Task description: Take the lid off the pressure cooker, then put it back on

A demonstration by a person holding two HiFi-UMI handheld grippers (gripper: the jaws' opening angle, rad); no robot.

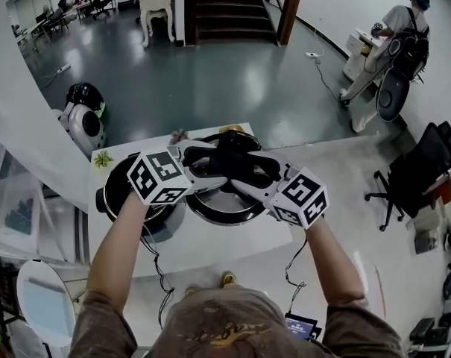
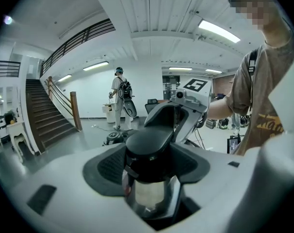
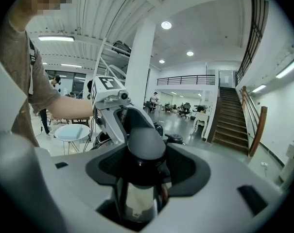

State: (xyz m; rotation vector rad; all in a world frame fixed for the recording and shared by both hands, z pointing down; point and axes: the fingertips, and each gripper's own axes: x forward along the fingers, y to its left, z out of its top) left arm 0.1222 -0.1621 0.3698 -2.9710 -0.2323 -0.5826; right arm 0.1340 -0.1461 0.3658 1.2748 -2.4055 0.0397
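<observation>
The pressure cooker lid [image 1: 224,202] is a steel disc with a long black handle [image 1: 226,157] across its top. It is held to the right of the open cooker pot [image 1: 115,192], which stands on the white table [image 1: 232,239]. My left gripper [image 1: 204,164] clamps the handle from the left. Its own view shows the black handle and its metal bracket [image 2: 151,191] between the pads, which are closed on them. From the right, my right gripper [image 1: 256,179] is shut on the same handle [image 3: 146,144]. Whether the lid's rim touches the table cannot be told.
A small yellow-green item [image 1: 102,159] lies at the table's far left corner. A black-and-white machine [image 1: 83,119] sits on the floor beyond. A person with a backpack [image 1: 401,28] stands far right, an office chair [image 1: 419,171] is at the right, and a round white stool [image 1: 39,304] is near left.
</observation>
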